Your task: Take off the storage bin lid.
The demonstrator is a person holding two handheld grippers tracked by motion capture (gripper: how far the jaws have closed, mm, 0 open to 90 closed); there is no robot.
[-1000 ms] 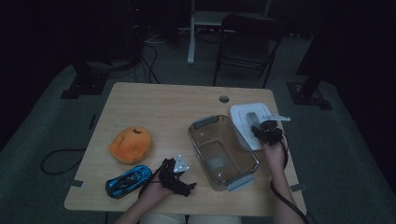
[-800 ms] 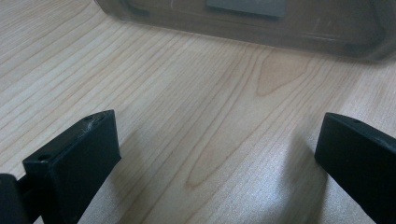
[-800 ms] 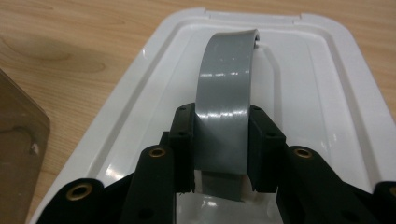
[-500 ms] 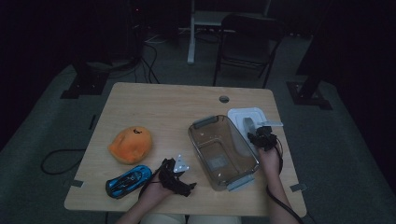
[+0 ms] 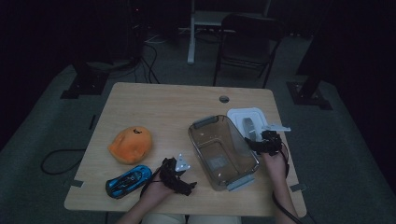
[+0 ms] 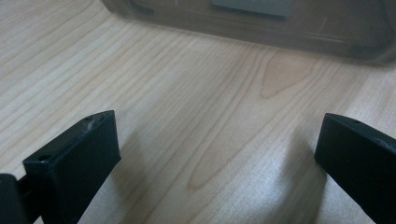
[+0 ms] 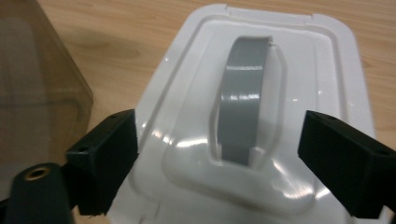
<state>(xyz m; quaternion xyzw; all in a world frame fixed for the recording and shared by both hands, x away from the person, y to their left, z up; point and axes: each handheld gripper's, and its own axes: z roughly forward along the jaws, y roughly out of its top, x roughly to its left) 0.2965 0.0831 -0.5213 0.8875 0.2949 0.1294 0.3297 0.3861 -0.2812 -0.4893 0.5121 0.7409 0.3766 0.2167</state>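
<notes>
A clear smoky plastic bin (image 5: 223, 150) stands open on the wooden table (image 5: 163, 107). Its white lid (image 5: 247, 120) with a grey handle (image 5: 249, 127) lies flat just right of it. My right gripper (image 5: 262, 143) hovers at the lid's near edge, open, its jaws either side of the grey handle (image 7: 243, 109) on the lid (image 7: 322, 60) without touching it. My left gripper (image 5: 180, 175) rests low near the table's front edge, left of the bin, open over bare wood, with the bin's wall (image 6: 261, 23) just ahead of it.
An orange plush toy (image 5: 130, 144) lies at the left of the table, with a blue toy car (image 5: 128, 180) in front of it near the edge. A cable hole (image 5: 224, 99) sits at the back. A chair (image 5: 247, 44) and stands are beyond the table.
My right gripper has drawn back toward the person, from over the lid's middle to its near edge. The left gripper has stayed where it was.
</notes>
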